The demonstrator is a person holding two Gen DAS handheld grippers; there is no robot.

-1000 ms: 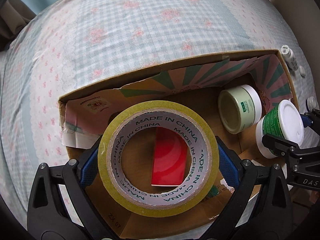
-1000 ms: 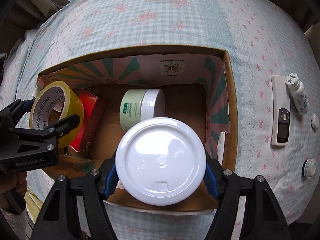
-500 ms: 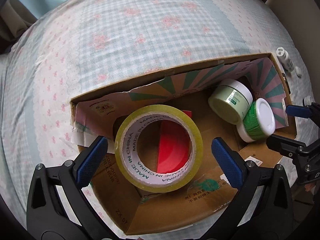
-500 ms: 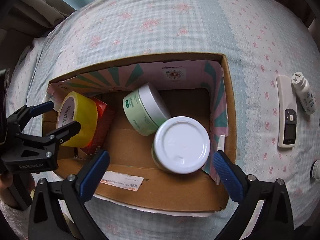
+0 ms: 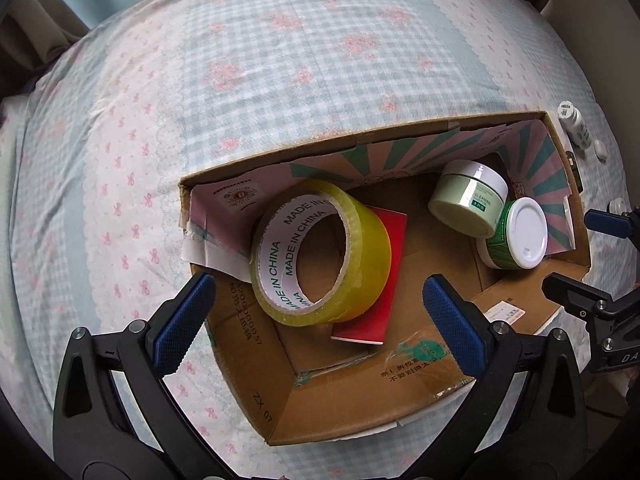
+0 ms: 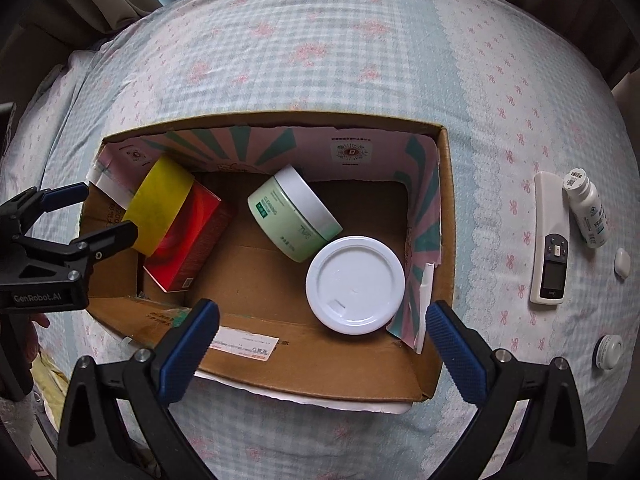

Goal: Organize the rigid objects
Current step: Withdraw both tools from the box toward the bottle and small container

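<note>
An open cardboard box lies on the bed. Inside it a yellow tape roll leans on a red carton at the left end. A pale green jar lies tilted against a white-lidded green tub at the right end. My left gripper hovers open above the tape with nothing between its blue pads. My right gripper is open above the tub, also holding nothing.
On the floral bedspread right of the box lie a white remote, a small white bottle and two small round white items. Curtains hang past the bed's far edge. A hand shows at the left.
Both grippers opened and let go: the tape roll dropped onto the red carton, the white-lidded tub landed by the green jar. Both grippers then rose away from the box.
</note>
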